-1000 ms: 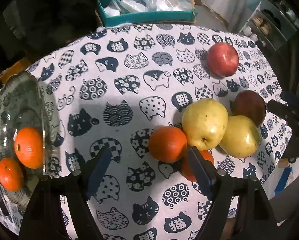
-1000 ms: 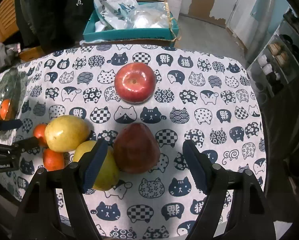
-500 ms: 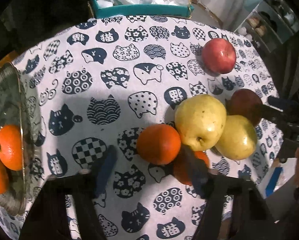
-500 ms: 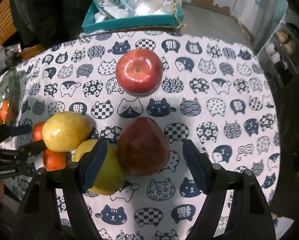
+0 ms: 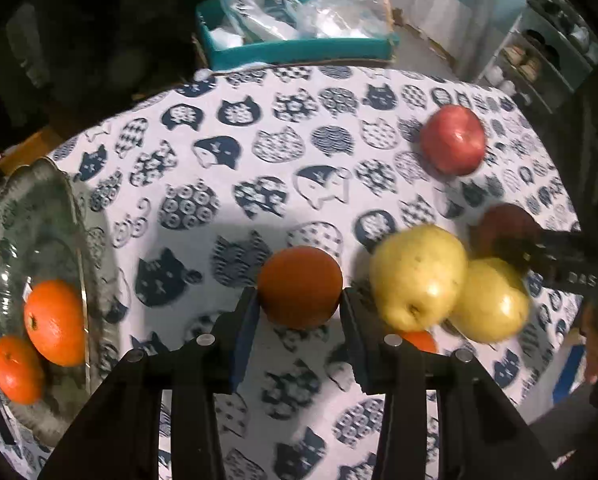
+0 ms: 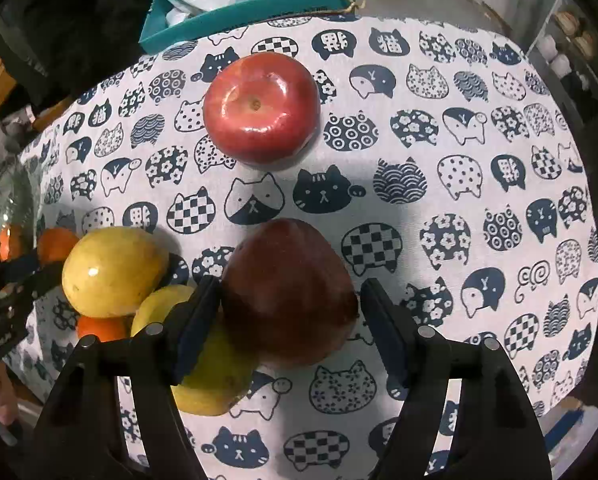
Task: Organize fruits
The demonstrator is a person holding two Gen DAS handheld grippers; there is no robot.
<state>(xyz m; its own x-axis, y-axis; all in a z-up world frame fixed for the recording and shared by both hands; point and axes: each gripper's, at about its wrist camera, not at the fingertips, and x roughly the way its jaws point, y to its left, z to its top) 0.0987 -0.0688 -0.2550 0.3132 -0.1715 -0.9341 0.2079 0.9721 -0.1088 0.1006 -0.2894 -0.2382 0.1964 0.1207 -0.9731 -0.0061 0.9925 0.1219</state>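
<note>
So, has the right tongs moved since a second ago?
Yes. The right tongs dropped toward the tablecloth around the dark red fruit; jaws closing, one not touching.

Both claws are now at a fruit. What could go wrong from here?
1. The left claw pinches the orange close beside a yellow pear; lifting might nudge it.
2. The right claw, closing, has one pad apart from the dark red fruit, which leans on another pear; it may roll.

We locate all fruit relative to the glass bowl [image 5: 39,216]: two oranges [image 5: 53,322] inside; one orange [image 5: 299,286], two yellow pears [image 5: 419,276], dark-red pear [image 6: 289,292], red apple [image 5: 453,138] outside.
</note>
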